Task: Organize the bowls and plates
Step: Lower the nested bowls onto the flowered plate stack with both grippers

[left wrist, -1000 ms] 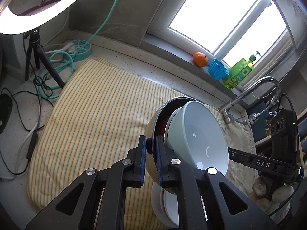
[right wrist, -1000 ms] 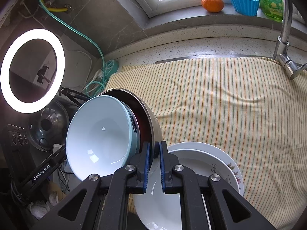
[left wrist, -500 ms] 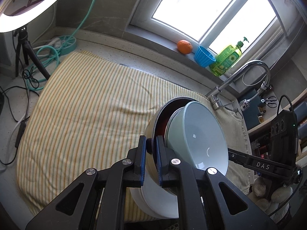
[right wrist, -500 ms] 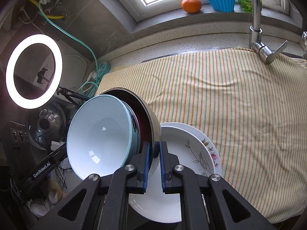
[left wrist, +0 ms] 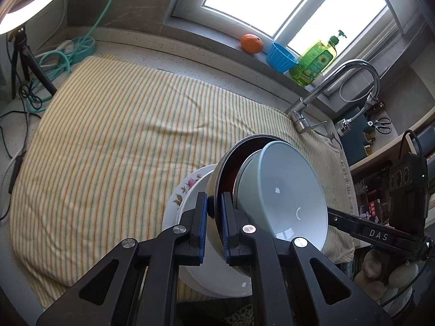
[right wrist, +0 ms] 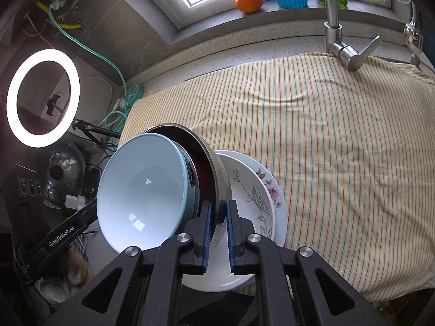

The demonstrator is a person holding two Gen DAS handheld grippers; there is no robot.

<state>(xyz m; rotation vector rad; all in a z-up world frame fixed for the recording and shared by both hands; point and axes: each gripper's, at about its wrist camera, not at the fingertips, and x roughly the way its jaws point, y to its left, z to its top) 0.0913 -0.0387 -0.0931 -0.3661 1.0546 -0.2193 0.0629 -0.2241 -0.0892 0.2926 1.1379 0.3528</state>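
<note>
A metal bowl (left wrist: 225, 160) (right wrist: 214, 168) with a dark red inside hangs tilted on its side, and a pale blue bowl (left wrist: 285, 190) (right wrist: 141, 190) is nested in it. My left gripper (left wrist: 214, 203) is shut on the metal bowl's rim from one side. On the opposite side, my right gripper (right wrist: 218, 209) is shut on the same rim. Just behind and below the bowls, a stack of white floral plates (left wrist: 187, 190) (right wrist: 258, 198) lies near the front edge of the striped cloth (left wrist: 122, 135) (right wrist: 339, 149).
The faucet (left wrist: 310, 100) (right wrist: 334, 27) rises at the cloth's far edge. An orange (left wrist: 251, 43), a blue cup (left wrist: 280, 59) and a green soap bottle (left wrist: 315, 62) stand on the window sill. A ring light (right wrist: 40, 97), its tripod and cables sit beyond the cloth's left end.
Both grippers have carried the nested bowls sideways over the cloth. The plate stack, mostly hidden under the fingers before, now shows more fully behind the bowls. Both grips are unchanged.
</note>
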